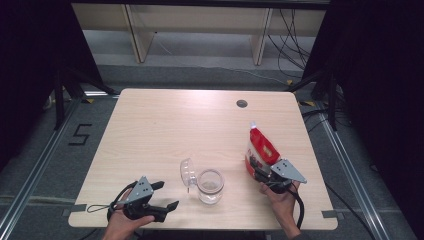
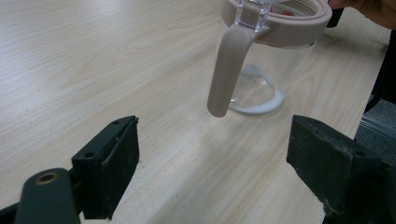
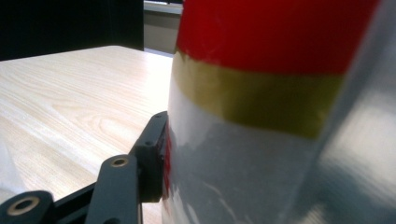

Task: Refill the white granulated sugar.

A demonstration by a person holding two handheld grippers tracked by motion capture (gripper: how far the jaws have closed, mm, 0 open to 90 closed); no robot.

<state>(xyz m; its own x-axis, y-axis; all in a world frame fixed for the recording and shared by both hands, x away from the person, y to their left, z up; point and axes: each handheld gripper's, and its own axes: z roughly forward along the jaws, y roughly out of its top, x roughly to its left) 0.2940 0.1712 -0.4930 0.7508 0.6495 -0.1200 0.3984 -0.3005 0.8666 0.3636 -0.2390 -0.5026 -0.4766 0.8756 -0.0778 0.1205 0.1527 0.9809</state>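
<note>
A red and white pouch (image 1: 261, 146) stands upright near the table's right edge. My right gripper (image 1: 256, 169) is shut on its lower part. In the right gripper view, the left finger (image 3: 150, 154) presses against the pouch (image 3: 261, 93); the other finger is hidden behind it. A clear jar (image 1: 210, 186) stands at front centre with its domed lid (image 1: 187, 172) swung open to the left. In the left gripper view, the jar (image 2: 266, 70) has a beige rim and handle (image 2: 227, 65) and a little white powder at its bottom. My left gripper (image 1: 168, 194) lies open left of the jar, with nothing between its fingers.
The light wooden table (image 1: 165, 125) has a round cable hole (image 1: 242, 103) at the back right. Beyond the table's far edge are a grey floor, desk legs and loose cables. Dark curtains flank both sides.
</note>
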